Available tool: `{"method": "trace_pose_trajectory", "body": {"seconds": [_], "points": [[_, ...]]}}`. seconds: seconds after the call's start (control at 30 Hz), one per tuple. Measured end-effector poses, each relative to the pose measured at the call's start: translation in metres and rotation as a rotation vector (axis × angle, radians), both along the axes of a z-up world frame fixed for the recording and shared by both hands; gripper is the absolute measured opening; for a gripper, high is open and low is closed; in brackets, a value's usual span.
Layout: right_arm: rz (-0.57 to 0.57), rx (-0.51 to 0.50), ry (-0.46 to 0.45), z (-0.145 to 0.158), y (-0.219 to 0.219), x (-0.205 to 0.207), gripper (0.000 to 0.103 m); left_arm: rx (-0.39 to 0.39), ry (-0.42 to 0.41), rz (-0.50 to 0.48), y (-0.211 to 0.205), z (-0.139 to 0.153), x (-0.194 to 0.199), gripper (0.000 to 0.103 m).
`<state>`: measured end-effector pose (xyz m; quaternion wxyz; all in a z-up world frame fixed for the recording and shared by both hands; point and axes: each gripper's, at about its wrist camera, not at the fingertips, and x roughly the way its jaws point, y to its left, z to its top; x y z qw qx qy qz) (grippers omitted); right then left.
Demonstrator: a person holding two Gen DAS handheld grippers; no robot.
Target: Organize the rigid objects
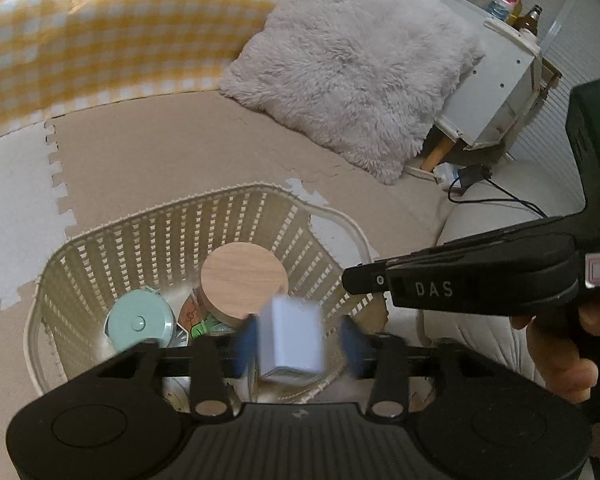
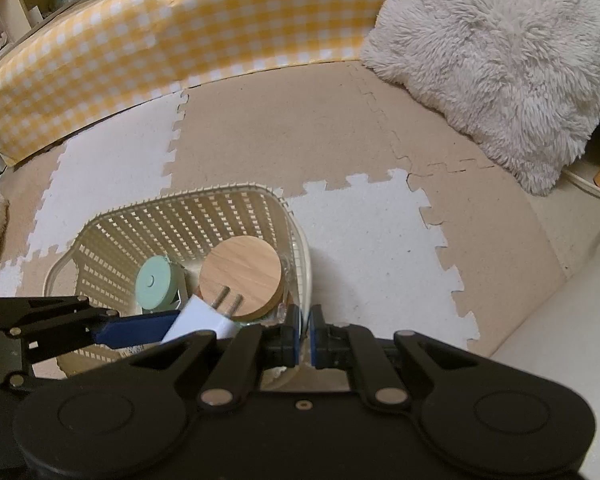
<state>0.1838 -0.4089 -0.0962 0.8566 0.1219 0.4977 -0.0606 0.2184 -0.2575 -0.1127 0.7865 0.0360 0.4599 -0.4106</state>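
Beige and white foam puzzle mats (image 2: 260, 128) cover the floor, edged by a yellow-and-white checked padded barrier (image 2: 180, 28), with a shaggy grey cushion (image 1: 352, 64) lying on the mats. A small white cabinet (image 1: 500, 92) beside the cushion carries bottles on top. A cream plastic lattice basket (image 1: 228, 224) stands on the mats and holds a round wooden-lidded jar (image 2: 240, 276) and a mint-green round container (image 1: 140, 324). The left gripper (image 1: 298, 340) hangs over the basket with its blue pads spread apart; a white plug adapter with two metal prongs (image 2: 204, 316) sits between them, blurred, close to the left pad and clear of the right one. The right gripper (image 2: 306, 332) is closed tight on the basket's near rim, right beside the jar.
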Motion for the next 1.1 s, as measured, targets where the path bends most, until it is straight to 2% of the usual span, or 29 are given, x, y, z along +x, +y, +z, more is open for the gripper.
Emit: {"method": "trace_pose_trajectory", "body": {"seconds": [0.27, 0.37, 0.4, 0.63, 0.87, 0.93, 1.07, 1.1], "points": [[-0.003, 0.002, -0.001, 0.0, -0.001, -0.001, 0.005, 0.022, -0.027, 0.01, 0.006, 0.012, -0.005, 0.065], [-0.026, -0.014, -0.002, 0.003, 0.0, -0.002, 0.008, 0.04, -0.049, 0.018, 0.01, 0.021, -0.009, 0.07], [-0.039, -0.019, -0.013, 0.007, -0.001, -0.004, 0.015, 0.045, -0.057, 0.021, 0.012, 0.025, -0.01, 0.071], [-0.082, -0.002, -0.155, 0.049, 0.007, -0.035, 0.023, 0.046, -0.128, 0.1, 0.04, 0.065, -0.025, 0.083], [-0.057, -0.05, -0.286, 0.097, 0.033, -0.083, 0.044, 0.024, -0.226, 0.234, 0.085, 0.116, -0.058, 0.094], [-0.036, -0.072, -0.312, 0.106, 0.043, -0.098, 0.053, 0.005, -0.24, 0.265, 0.099, 0.128, -0.068, 0.095], [-0.012, -0.128, -0.354, 0.121, 0.059, -0.127, 0.079, -0.011, -0.287, 0.313, 0.122, 0.149, -0.091, 0.096], [-0.009, -0.136, -0.368, 0.124, 0.063, -0.134, 0.082, -0.015, -0.299, 0.323, 0.127, 0.154, -0.098, 0.096]]}}
